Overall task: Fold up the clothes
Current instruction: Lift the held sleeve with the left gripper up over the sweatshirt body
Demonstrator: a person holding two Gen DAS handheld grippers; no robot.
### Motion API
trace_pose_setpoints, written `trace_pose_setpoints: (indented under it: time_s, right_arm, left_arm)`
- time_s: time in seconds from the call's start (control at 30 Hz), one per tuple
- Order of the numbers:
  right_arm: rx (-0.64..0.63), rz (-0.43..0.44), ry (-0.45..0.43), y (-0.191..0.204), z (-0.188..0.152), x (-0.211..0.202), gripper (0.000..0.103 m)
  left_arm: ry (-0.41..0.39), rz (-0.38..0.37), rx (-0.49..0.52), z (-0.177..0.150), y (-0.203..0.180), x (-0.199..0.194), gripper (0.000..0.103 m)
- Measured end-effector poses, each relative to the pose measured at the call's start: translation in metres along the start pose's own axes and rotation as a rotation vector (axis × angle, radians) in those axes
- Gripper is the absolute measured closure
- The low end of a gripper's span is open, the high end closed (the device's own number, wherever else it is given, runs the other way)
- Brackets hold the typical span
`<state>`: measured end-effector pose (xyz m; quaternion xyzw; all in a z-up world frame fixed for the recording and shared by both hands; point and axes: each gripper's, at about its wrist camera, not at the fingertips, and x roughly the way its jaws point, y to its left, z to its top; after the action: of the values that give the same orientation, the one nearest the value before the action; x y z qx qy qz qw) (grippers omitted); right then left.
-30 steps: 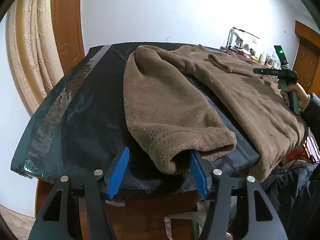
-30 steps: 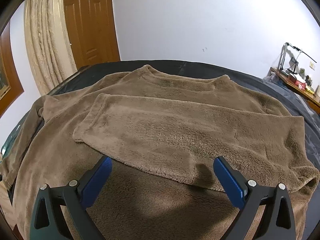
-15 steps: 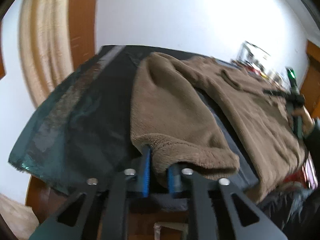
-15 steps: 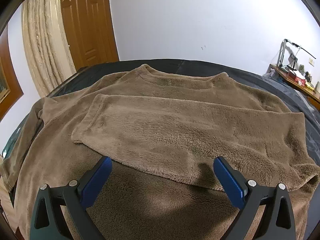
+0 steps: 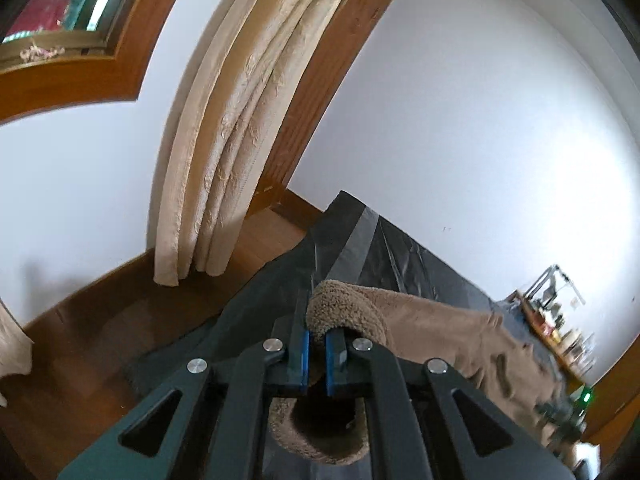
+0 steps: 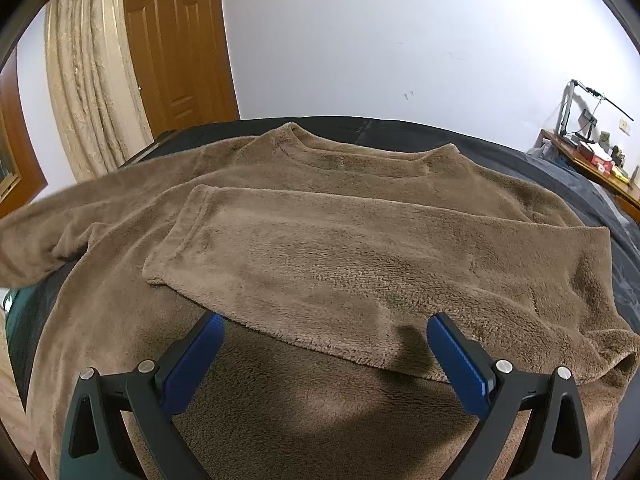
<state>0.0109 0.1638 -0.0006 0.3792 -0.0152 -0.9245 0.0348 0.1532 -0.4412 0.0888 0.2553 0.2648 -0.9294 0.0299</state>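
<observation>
Left gripper (image 5: 315,354): clenched on sleeve cuff (image 5: 344,312), sleeve trailing rightward toward the sweater body. Right gripper (image 6: 325,354): released, hovering over sweater (image 6: 360,248) spread crosswise on dark table (image 6: 560,164), lifted sleeve to its left.

We see a table covered by a black plastic sheet (image 6: 400,130). Directly on it lies a fuzzy brown fleece sweater (image 6: 360,248), spread flat, one sleeve folded across its body, the other lifted at the left edge.
</observation>
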Motion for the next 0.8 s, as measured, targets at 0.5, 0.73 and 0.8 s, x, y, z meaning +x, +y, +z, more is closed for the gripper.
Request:
trace_pose_setpoints:
  time_s: [0.5,0.73,0.8]
  right_arm:
    - [0.034,0.047,-0.001,-0.006,0.001,0.0,0.0]
    - [0.037,0.074,-0.007,-0.006,0.0,-0.001,0.0]
    - [0.036,0.081,-0.009,-0.006,0.001,-0.001,0.0]
  left_arm:
    - [0.056,0.024,-0.183,0.079,-0.016,0.046,0.097]
    - [0.088,0.067,-0.14,0.079,-0.046,0.046,0.097]
    - [0.096,0.068,-0.121,0.076,-0.06,0.044,0.097]
